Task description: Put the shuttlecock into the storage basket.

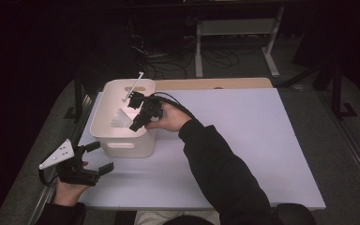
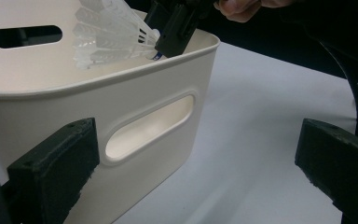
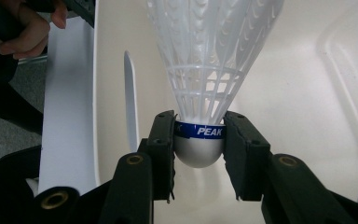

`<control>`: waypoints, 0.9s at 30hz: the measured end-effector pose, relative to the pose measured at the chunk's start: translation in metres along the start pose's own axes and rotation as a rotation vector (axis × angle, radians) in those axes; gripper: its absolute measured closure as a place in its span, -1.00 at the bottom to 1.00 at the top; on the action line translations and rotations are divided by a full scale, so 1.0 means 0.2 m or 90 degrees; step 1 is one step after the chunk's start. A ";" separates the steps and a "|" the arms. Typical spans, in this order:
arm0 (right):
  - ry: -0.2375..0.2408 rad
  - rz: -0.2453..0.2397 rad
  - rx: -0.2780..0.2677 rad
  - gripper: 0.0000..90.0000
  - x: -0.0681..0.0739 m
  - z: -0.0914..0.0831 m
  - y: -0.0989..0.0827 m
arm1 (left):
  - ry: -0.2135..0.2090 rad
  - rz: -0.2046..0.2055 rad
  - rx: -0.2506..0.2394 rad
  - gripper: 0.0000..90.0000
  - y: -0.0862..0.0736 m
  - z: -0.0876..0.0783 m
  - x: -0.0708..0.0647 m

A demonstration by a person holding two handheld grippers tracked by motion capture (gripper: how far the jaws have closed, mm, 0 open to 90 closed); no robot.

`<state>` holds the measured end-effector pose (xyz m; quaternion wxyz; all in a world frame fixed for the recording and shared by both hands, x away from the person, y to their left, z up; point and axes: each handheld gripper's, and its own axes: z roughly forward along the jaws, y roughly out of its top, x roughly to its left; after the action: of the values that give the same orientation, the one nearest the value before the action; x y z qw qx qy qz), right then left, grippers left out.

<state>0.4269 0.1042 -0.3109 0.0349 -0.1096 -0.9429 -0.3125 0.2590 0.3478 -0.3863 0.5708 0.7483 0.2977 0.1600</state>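
— Two grippers in the high view: right gripper (image 1: 138, 119) over the white bin (image 1: 104, 127) at the tabletop's (image 1: 262, 140) far left corner, pinching a white shuttlecock (image 1: 120, 119).
— And the left gripper (image 1: 101, 157)?
— Spread wide, holding nothing, near the left front edge, just short of the bin.
— Left gripper view?
— Jaws well apart, facing the bin's handle slot (image 2: 149, 128). Shuttlecock (image 2: 107, 37) above the rim, skirt toward the far wall.
— Right gripper view?
— Clamped on the shuttlecock's (image 3: 212, 56) cork, long axis straight ahead along the jaws, skirt toward the bin floor (image 3: 307, 93). Probably a drop next.
— Surroundings?
— Pale tabletop, dark room, cables (image 1: 178, 58) on the floor beyond.
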 end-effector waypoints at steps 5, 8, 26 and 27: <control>-0.004 0.003 -0.007 0.04 -0.01 -0.03 -0.01 | 0.000 0.001 0.000 -1.00 0.00 0.00 0.00; -0.010 0.017 -0.009 -0.13 -0.03 -0.06 -0.02 | -0.001 0.001 0.002 -1.00 0.00 0.00 0.00; -0.026 0.032 -0.069 -0.71 -0.05 -0.21 -0.07 | 0.003 -0.003 0.003 -1.00 0.00 0.00 0.00; -0.028 0.032 -0.074 -0.71 -0.05 -0.22 -0.07 | 0.003 -0.004 0.003 -1.00 0.00 0.00 0.00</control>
<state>0.4323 0.0649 -0.2849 0.0153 -0.1418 -0.9208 -0.3630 0.2584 0.3480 -0.3868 0.5687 0.7485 0.3016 0.1593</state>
